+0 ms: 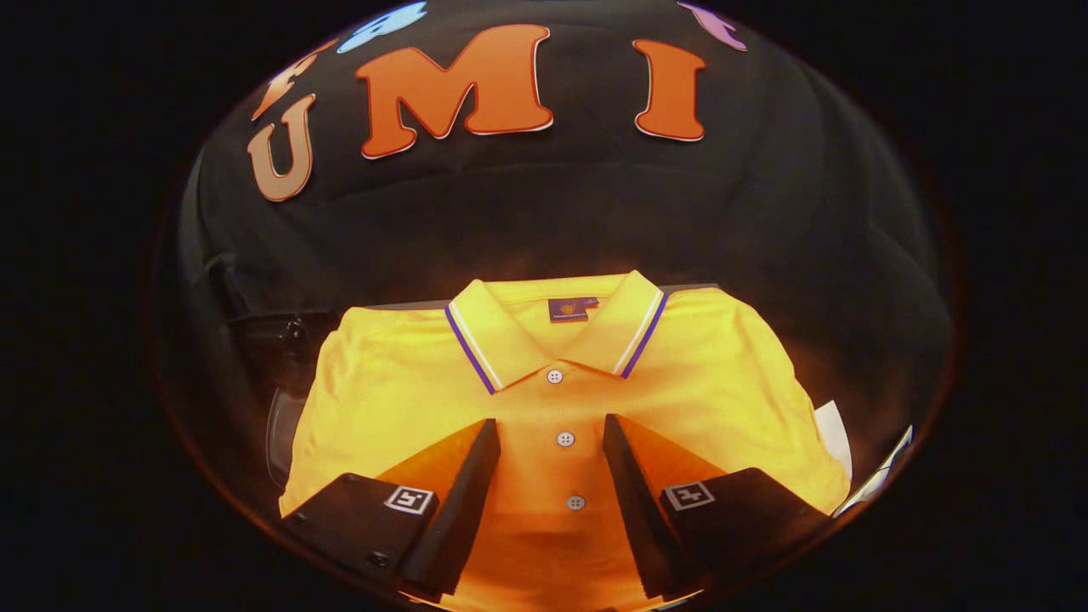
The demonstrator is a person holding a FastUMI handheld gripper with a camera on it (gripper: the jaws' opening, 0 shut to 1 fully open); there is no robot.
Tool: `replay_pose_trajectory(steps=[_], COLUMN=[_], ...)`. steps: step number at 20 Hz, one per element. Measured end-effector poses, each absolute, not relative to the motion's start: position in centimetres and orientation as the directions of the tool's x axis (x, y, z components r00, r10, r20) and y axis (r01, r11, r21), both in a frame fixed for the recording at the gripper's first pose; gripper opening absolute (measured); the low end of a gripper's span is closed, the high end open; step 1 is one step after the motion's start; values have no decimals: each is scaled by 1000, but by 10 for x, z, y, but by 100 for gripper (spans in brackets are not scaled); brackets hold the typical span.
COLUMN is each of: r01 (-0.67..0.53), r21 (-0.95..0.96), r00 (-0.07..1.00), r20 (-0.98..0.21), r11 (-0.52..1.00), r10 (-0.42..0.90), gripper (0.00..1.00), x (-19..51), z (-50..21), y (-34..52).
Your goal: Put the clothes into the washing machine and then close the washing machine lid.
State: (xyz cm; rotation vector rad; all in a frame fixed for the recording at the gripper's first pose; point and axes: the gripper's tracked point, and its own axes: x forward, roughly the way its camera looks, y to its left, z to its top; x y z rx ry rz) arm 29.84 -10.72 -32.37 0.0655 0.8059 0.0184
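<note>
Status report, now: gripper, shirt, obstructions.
Gripper open, fingers straddling the button placket. Yellow polo shirt lying flat, folded, not gripped. Nothing on top of it.

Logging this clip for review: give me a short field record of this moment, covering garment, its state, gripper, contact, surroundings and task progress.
garment: yellow polo shirt, striped collar
state: lying flat, front up, collar away from the gripper
placket: three buttons in a line between the fingers
gripper: open, fingers either side of the placket
contact: cannot tell whether the fingertips touch the cloth
surroundings: dark object beside the shirt, white item on the other side
progress: shirt not yet gripped
</note>
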Motion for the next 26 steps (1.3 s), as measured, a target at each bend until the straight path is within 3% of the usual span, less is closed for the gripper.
replay_pose_trajectory(steps=[8, 13, 14, 15, 17, 18, 20, 26], r01=[7, -4, -2, 17, 17, 26, 64, 95], r21=[77, 78, 83, 92, 104, 119, 143, 195], r00=[470, 454, 458, 461, 471, 472, 494, 562], r20=[-880, -888, -886, -884, -878, -877, -864, -820], r11=[997, 997, 997, 996, 994, 993, 988, 976], r10=[65, 72, 74, 73, 84, 93, 93, 109], gripper=[89, 71, 71, 58, 40, 40, 19, 19], x=[301, 299, 302, 302, 301, 302, 305, 306], z=[-326, -323, -324, -322, -320, -323, -324, -320], y=[-110, -107, -107, -107, -110, -108, -110, -109])
